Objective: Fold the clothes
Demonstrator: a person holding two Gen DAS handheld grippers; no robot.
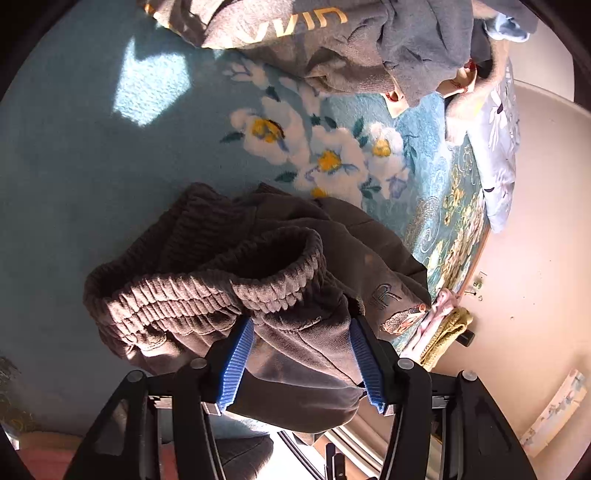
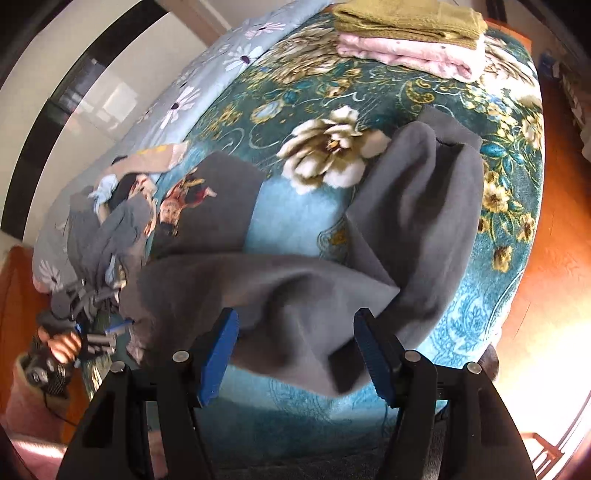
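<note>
The grey-brown pants (image 1: 236,280) are the landmark here: they lie bunched on the teal floral blanket (image 1: 74,177), ribbed elastic waistband (image 1: 207,291) facing up & gaping open. Left gripper (image 1: 301,365) sits at the near edge of the pants w/ fabric bulging between its blue-padded fingers (image 1: 236,365); jaws stand wide apart, pads just against the cloth on both sides, not squeezing it flat, so released rather than clenched. Beyond the pants, at the far end of the blanket, a heap of unfolded clothes (image 1: 332,40) (one piece has yellow lettering). To the right of the pants, at the blanket's edge, a small folded stack (image 1: 447,325) pokes out. In the right wrist view the same pants (image 2: 303,291) drape across the blanket (image 2: 498,302), one leg (image 2: 424,206) running away from the camera, the seat part w/ a cartoon print (image 2: 184,206) off to the left. Right gripper (image 2: 295,354) hovers over the near hem of the pants, jaws spread wide, nothing pinched. Far past the leg, a folded olive towel (image 2: 406,18) rests on a folded pink item (image 2: 410,55). Left of the pants, the person's hand (image 2: 64,345) holds the other gripper.
</note>
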